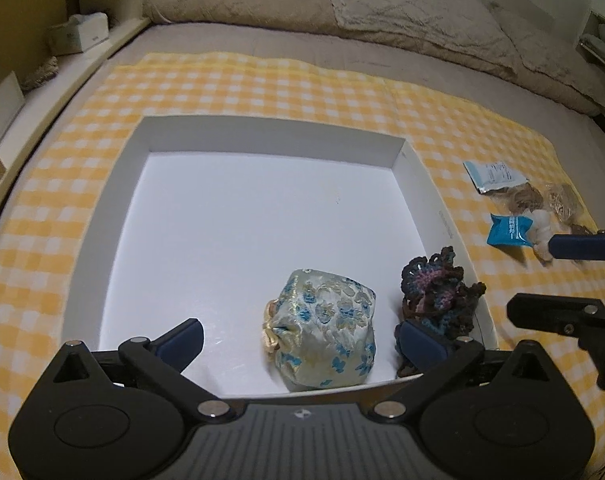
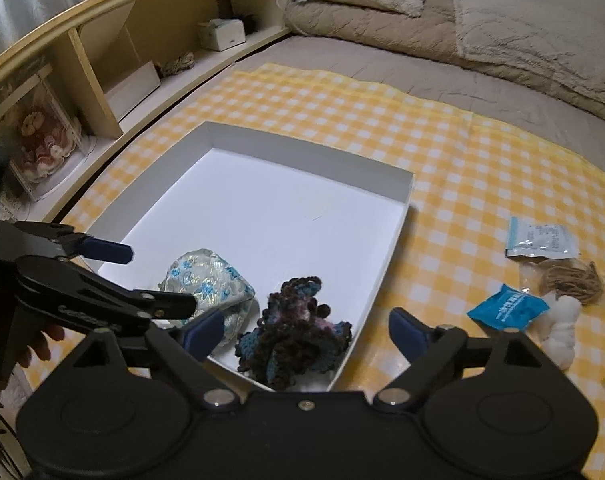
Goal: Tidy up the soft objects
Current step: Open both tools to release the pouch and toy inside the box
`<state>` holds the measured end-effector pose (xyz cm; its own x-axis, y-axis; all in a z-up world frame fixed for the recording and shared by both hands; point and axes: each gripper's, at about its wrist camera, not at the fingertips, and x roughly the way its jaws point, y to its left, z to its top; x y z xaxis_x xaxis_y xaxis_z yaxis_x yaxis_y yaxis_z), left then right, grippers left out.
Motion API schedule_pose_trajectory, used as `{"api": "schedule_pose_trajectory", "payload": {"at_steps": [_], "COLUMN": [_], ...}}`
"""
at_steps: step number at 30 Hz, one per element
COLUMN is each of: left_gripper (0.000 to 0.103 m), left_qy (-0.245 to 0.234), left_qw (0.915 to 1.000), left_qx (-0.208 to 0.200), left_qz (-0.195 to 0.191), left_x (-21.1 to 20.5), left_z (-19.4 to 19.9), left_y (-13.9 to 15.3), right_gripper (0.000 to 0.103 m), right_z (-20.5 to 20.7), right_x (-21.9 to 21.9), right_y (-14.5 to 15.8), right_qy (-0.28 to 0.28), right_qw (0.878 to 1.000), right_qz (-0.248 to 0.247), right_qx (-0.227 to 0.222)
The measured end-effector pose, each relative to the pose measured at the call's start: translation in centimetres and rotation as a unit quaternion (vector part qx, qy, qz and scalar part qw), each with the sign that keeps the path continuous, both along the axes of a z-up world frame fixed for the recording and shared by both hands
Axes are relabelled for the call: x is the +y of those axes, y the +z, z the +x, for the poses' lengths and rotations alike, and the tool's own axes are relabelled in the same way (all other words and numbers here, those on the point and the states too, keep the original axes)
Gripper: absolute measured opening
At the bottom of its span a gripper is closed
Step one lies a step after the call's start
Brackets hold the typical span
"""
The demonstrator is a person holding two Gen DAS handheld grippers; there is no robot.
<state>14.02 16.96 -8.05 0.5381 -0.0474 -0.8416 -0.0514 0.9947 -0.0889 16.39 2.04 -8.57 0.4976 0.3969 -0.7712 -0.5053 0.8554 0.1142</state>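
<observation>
Left wrist view shows the left gripper (image 1: 298, 340) with its fingers spread wide around the pouch (image 1: 322, 332), touching nothing; the pouch sits in the box (image 1: 262, 136) at lower centre of the frame. The crochet piece (image 1: 438, 300) lies at lower right, draped against the box wall, with the right-hand finger (image 1: 420, 346) just beside it. In the right wrist view the right gripper (image 2: 306, 334) is also wide open and empty, above the crochet piece.

Judging from this, yarn loops could snag on a finger as the hands pull off, dragging the piece over the low wall. On the cloth (image 2: 462, 152) at right, the blue packet (image 2: 506, 306), white wad (image 2: 562, 328) and twine (image 2: 570, 280) crowd together; grabbing one may pinch a neighbour or the cloth.
</observation>
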Motion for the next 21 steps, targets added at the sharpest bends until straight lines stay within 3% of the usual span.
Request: {"api": "schedule_pose_trajectory", "payload": {"at_steps": [7,13,21], "left_gripper": [0.103,0.103,0.103], "left_qy": [0.007,-0.002,-0.015], "left_qw": [0.9993,0.9978,0.9952], "left_qx": [-0.035,-0.066,-0.093], "left_qz": [0.005,0.002,0.027], "left_x": [-0.3,-1.4,-3.6], "left_z": [-1.7,-2.5,-2.4], "left_y": [2.4,4.3,5.8], "right_gripper": [0.103,0.103,0.103], "right_z": [-1.2,-1.9,-2.4], "right_x": [-1.2,-2.9,-5.6], "right_y": [1.2,2.3,3.5], "right_qy": [-0.013,-0.039,-0.073], "right_qw": [1.0,0.998,0.995], "right_qz": [0.007,0.021,0.035], "right_qx": [-0.024,-0.045,-0.064]}}
